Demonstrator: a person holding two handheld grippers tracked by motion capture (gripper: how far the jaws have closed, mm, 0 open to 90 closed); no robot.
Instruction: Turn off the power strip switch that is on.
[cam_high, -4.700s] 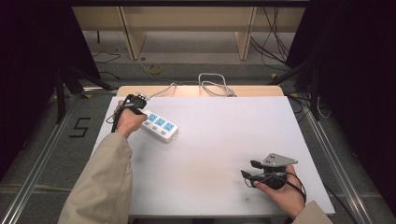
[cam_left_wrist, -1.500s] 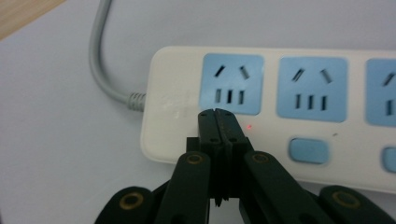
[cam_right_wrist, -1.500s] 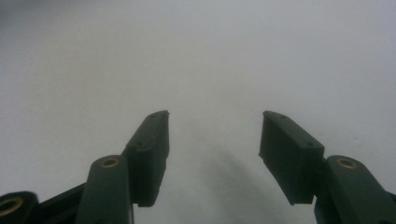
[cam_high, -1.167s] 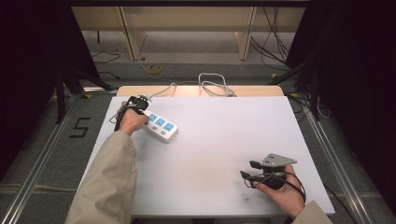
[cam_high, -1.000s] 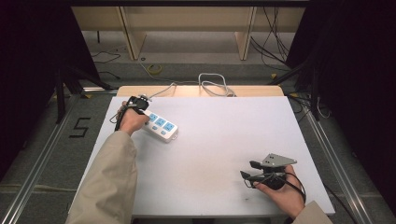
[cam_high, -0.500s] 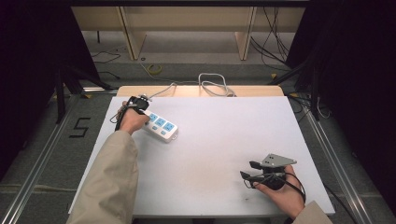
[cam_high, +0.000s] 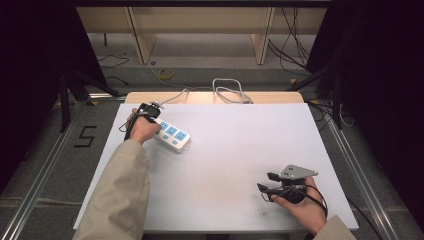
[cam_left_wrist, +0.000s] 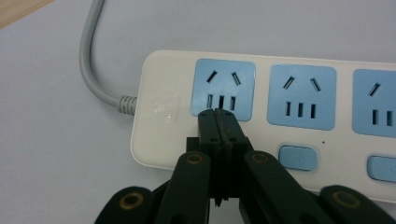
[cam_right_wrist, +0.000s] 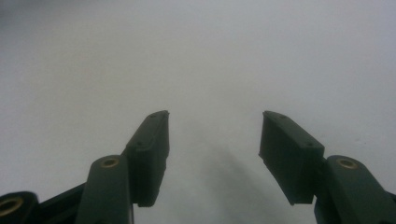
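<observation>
While its black jaws meet, the left gripper (cam_left_wrist: 218, 114) tips the glossy rectangular power strip (cam_left_wrist: 261, 60).

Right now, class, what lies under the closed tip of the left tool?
The left tool tip sits over the power strip, below its first blue socket. Its switch there is covered.

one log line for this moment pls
left gripper: shut, tips on power strip at end-socket switch | right gripper: open, empty, over table
</observation>
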